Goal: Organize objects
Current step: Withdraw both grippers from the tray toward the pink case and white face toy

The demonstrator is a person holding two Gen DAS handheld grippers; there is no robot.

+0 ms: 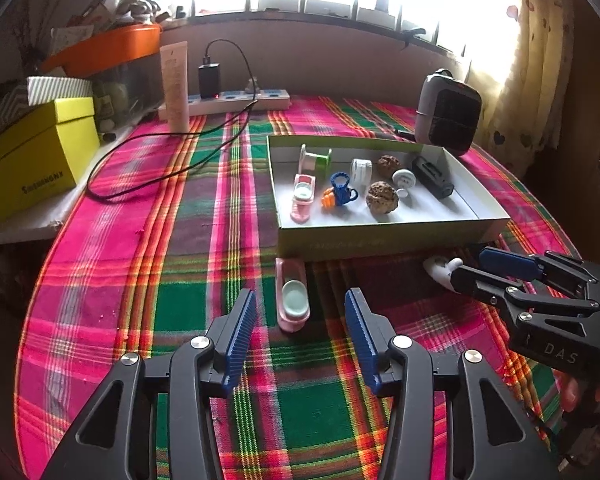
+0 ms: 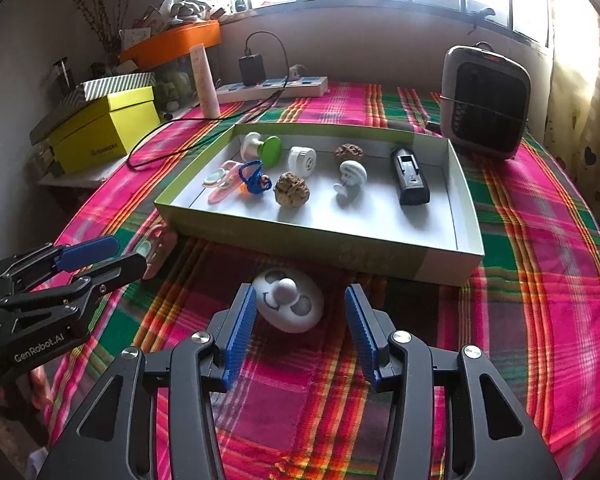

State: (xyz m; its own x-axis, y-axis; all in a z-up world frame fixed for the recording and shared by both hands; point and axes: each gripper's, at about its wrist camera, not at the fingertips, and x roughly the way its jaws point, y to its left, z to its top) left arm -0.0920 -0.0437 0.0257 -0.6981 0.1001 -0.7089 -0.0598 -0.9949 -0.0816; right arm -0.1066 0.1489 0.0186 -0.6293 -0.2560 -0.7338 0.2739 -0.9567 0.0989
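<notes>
Right gripper (image 2: 300, 320): spread wide, holding nothing; I have the white smiley-face toy (image 2: 289, 305) lying just ahead between the pads.
Left gripper (image 1: 300, 324): also spread wide and unloaded; pink case (image 1: 293, 295) just ahead, before the box (image 1: 380, 236).
My grip: I'd centre each piece, then close gently.

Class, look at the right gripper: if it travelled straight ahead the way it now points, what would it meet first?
Most likely the white smiley-face object lying between the open right gripper and the tray; exact depth is unclear.
</notes>
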